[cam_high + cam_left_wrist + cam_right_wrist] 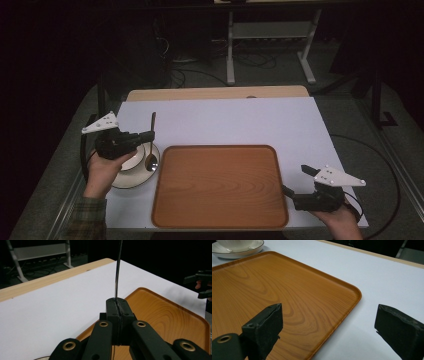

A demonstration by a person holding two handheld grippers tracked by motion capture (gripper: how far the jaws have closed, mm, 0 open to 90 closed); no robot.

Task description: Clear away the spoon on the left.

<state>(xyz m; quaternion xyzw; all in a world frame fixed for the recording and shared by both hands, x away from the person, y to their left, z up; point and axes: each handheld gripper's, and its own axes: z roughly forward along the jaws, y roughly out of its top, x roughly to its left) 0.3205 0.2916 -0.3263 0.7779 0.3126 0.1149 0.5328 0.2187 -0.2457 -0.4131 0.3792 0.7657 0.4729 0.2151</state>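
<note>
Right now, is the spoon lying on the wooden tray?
No, the left gripper holds the spoon above the saucer, beside the tray.

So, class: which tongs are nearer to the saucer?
Left. The left tongs hang just over the saucer, shut on the spoon. The right tongs wait open beyond the tray, across the table.

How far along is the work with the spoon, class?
Done: the left claw has shut on the spoon, gripping its handle above the saucer. In hand: the spoon hangs by the tray's left edge. Left: nothing lies on the tray yet; the right claw waits open beside it.
</note>
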